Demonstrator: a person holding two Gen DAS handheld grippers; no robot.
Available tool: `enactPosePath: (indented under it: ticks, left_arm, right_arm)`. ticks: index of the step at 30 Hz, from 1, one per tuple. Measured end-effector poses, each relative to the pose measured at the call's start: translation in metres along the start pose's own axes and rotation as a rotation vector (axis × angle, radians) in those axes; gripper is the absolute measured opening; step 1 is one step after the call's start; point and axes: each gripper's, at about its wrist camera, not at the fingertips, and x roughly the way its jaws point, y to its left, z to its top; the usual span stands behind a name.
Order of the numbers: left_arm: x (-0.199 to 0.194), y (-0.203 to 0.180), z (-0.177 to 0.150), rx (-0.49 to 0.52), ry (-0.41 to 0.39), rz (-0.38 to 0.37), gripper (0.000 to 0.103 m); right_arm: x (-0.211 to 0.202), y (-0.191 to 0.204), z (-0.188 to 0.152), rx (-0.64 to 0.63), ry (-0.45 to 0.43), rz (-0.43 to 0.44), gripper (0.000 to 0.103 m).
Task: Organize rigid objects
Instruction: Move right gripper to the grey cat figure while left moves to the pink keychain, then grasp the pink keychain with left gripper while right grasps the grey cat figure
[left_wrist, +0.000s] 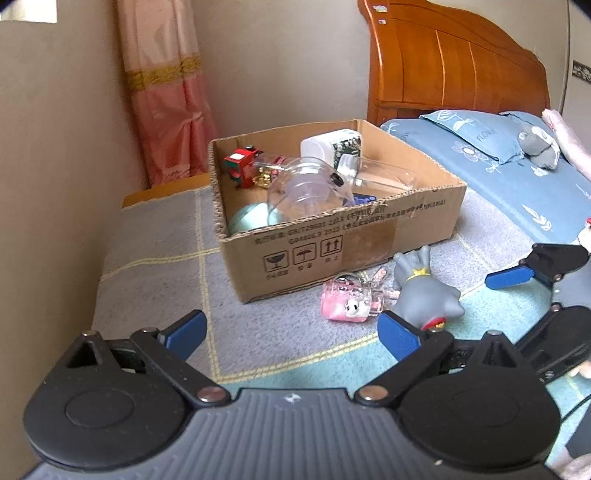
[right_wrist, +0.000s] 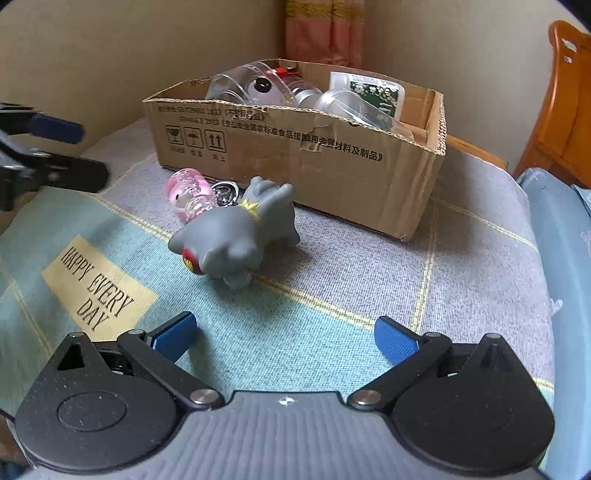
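A cardboard box (left_wrist: 424, 218) (right_wrist: 332, 173) stands on a blanket-covered surface and holds clear plastic jars (left_wrist: 306, 188) (right_wrist: 240, 86), a white container (left_wrist: 332, 147) (right_wrist: 373, 92) and a red toy (left_wrist: 242, 162). In front of it lie a grey toy animal (left_wrist: 424, 291) (right_wrist: 236, 232) and a pink clear toy (left_wrist: 347, 299) (right_wrist: 190, 195), touching each other. My left gripper (left_wrist: 291, 332) is open and empty, just short of the two toys. My right gripper (right_wrist: 284, 334) is open and empty, a little before the grey toy; it also shows in the left wrist view (left_wrist: 532, 295).
A blue-sheeted bed (left_wrist: 517, 173) with a wooden headboard (left_wrist: 450, 62) lies right of the box. A pink curtain (left_wrist: 166, 92) hangs in the corner behind. The blanket (right_wrist: 369, 280) carries a yellow "HAPPY EVERY DAY" patch (right_wrist: 96, 288). Walls close off the left side.
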Motion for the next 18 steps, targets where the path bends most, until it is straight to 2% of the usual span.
enactPosePath:
  ticks: [4,9,13,15,18]
  left_arm:
    - [0.02,-0.007,0.002,0.004,0.019,-0.033,0.098]
    - [0.041,-0.018,0.002,0.047,0.024,-0.034,0.094]
    - [0.052,-0.022,0.002,0.052,0.039,-0.072,0.085]
    - [0.056,-0.024,0.003,0.054,0.04,-0.068,0.082]
    - [0.063,-0.023,0.004,0.037,0.054,-0.098,0.072]
  right_arm:
    - [0.001,-0.002,0.001,0.0,-0.019,0.001,0.103]
    - [0.002,-0.003,0.001,-0.008,-0.03,0.007,0.103]
    - [0.003,-0.004,0.0,-0.016,-0.034,0.015,0.103]
    - [0.003,-0.004,0.0,-0.017,-0.035,0.016,0.103]
    - [0.003,-0.003,0.0,-0.016,-0.034,0.015,0.103]
